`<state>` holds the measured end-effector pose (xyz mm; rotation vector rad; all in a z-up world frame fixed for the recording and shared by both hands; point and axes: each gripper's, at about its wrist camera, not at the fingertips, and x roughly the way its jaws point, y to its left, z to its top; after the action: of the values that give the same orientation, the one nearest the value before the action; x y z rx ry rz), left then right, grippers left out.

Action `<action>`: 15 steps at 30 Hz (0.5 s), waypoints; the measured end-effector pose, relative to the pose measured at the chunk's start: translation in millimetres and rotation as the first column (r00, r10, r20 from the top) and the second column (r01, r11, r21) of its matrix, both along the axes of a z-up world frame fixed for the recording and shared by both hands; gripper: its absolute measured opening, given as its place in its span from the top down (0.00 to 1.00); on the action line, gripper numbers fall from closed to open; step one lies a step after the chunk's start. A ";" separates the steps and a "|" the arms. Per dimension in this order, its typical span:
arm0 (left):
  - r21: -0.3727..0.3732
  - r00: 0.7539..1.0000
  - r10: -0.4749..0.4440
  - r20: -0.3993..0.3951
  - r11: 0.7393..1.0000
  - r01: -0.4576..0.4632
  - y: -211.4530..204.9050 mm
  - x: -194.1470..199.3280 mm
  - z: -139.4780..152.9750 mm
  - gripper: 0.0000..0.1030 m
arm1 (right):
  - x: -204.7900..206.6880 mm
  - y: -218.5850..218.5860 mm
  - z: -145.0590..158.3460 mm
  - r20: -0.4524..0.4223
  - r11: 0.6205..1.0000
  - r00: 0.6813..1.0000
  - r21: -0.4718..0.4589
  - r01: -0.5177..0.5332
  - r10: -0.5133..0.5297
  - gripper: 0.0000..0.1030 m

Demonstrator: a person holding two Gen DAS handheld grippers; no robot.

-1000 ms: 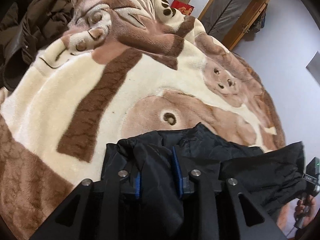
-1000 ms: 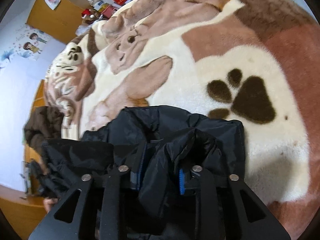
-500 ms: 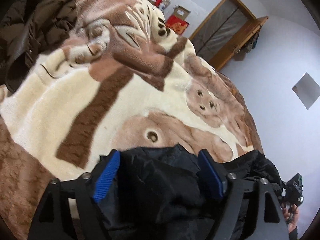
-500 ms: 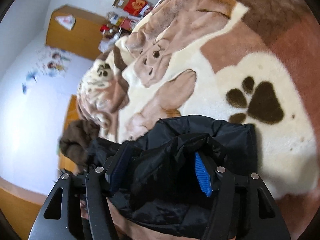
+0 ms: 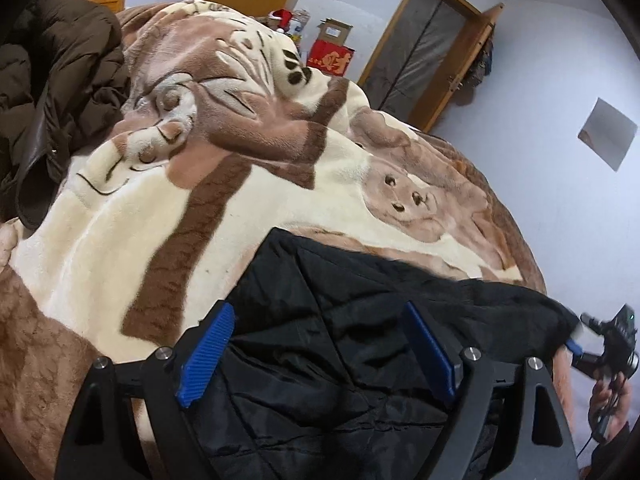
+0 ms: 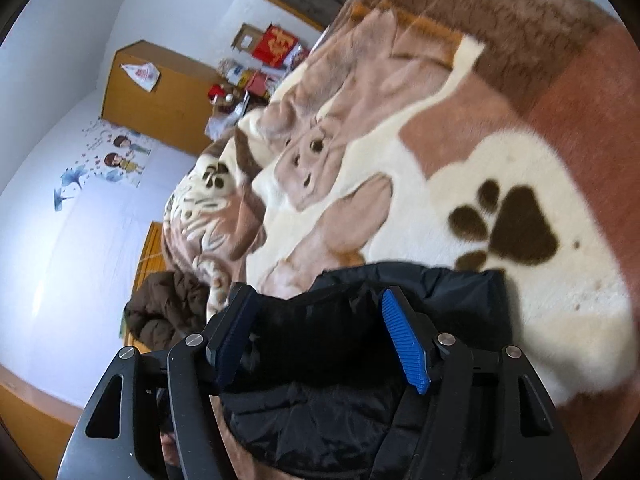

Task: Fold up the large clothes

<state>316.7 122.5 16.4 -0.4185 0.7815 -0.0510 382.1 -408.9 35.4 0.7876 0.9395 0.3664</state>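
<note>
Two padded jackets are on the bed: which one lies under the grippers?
The black jacket, spread on the blanket beneath both grippers' parted blue pads. The brown jacket sits bunched at the bed's far edge.

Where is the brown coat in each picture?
Left wrist view: the brown coat is heaped at the upper left edge, on the far side of the blanket.
Right wrist view: the brown coat is a small lump at lower left, just left of the jaws.
Shared landmark: the red box past the far end of the blanket.
</note>
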 end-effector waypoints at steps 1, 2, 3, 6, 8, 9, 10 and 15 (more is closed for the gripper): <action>0.004 1.000 -0.008 -0.003 1.000 0.008 -4.0 0.0 -1.6 0.15 | -0.6 2.2 2.9 0.017 1.000 1.000 -0.018 -0.005 0.006 0.36; 0.010 1.000 -0.013 -0.008 1.000 0.013 -7.9 0.5 -2.8 0.15 | -0.8 5.6 5.3 0.029 0.999 0.999 -0.035 -0.018 0.019 0.36; 0.012 1.000 -0.018 -0.011 1.000 0.018 -11.1 0.5 -4.2 0.15 | -1.1 7.7 6.6 0.037 0.998 0.999 -0.051 -0.027 0.029 0.36; 0.018 0.999 -0.039 -0.019 0.999 0.039 -22.3 1.2 -7.3 0.15 | -3.2 19.7 9.9 0.070 0.991 0.995 -0.119 -0.060 0.068 0.36; 0.041 0.998 -0.053 -0.028 0.998 0.055 -31.4 2.3 -9.1 0.15 | -5.2 31.0 8.6 0.083 0.982 0.991 -0.163 -0.093 0.108 0.36; 0.053 0.998 -0.064 -0.030 0.996 0.065 -36.5 2.7 -10.1 0.15 | -6.0 35.7 6.0 0.086 0.978 0.988 -0.179 -0.108 0.125 0.36; 0.062 0.997 -0.076 -0.031 0.995 0.078 -41.5 3.4 -11.4 0.15 | -6.1 42.4 2.8 0.084 0.971 0.986 -0.204 -0.126 0.145 0.36; 0.122 0.992 -0.119 -0.042 0.985 0.124 -65.7 11.5 -21.9 0.15 | -1.2 69.2 -23.4 0.036 0.933 0.979 -0.310 -0.180 0.201 0.36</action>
<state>328.2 56.8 -5.5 -0.2539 0.8390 -0.1089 380.9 -339.7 12.0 0.3985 0.9833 0.4021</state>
